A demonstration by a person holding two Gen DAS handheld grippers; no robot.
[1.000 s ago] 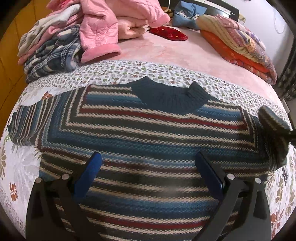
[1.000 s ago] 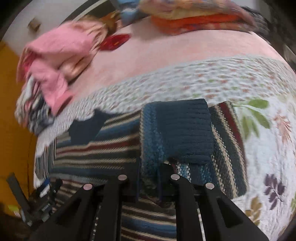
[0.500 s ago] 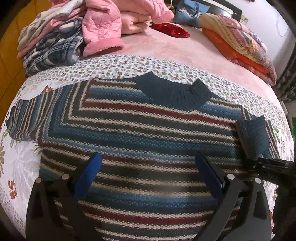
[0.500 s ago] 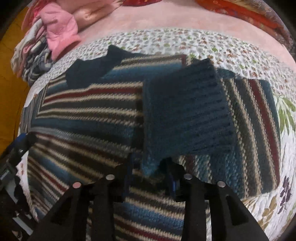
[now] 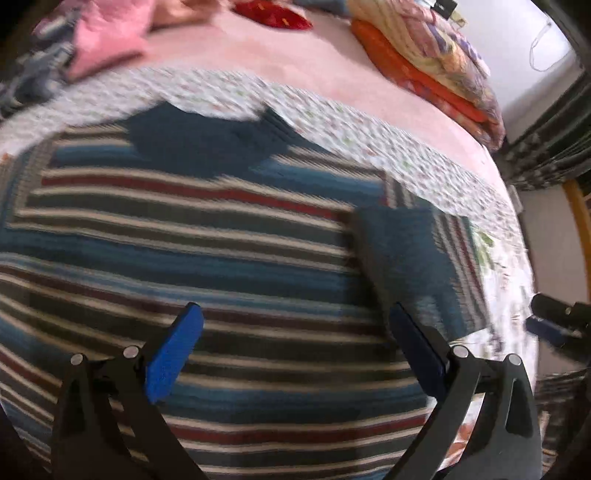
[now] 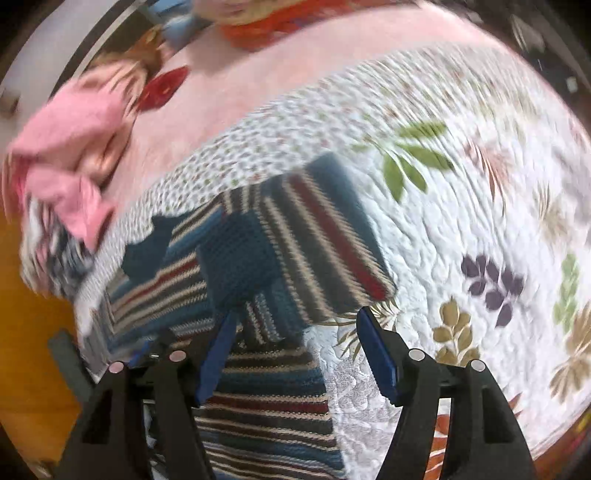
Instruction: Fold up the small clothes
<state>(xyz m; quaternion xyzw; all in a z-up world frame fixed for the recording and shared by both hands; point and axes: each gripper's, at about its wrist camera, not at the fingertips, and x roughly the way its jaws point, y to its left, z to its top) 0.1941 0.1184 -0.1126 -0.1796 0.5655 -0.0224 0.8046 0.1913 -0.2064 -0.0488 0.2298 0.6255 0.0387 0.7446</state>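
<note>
A striped knit sweater (image 5: pixel 207 236) in blue, red, cream and dark bands lies flat on the floral quilt (image 5: pixel 369 136). Its right sleeve (image 5: pixel 402 254) is folded inward over the body, dark blue cuff up. My left gripper (image 5: pixel 295 350) hovers open above the sweater's lower body, holding nothing. In the right wrist view the folded sleeve (image 6: pixel 295 243) lies loose on the sweater (image 6: pixel 266 398), and my right gripper (image 6: pixel 295 354) stands open just below it with nothing between its fingers. The right gripper (image 5: pixel 554 325) also shows at the edge of the left wrist view.
A heap of pink and plaid clothes (image 6: pixel 70 147) sits at the back left of the bed. Folded orange and patterned blankets (image 5: pixel 432 62) lie at the back right. A red item (image 5: pixel 273 14) rests on the pink sheet. The quilt (image 6: pixel 480 221) stretches right of the sweater.
My right gripper has opened and let go of the sleeve cuff, leaving it folded over the sweater, then drawn back to the right. The left gripper has shifted slightly and stays open.
</note>
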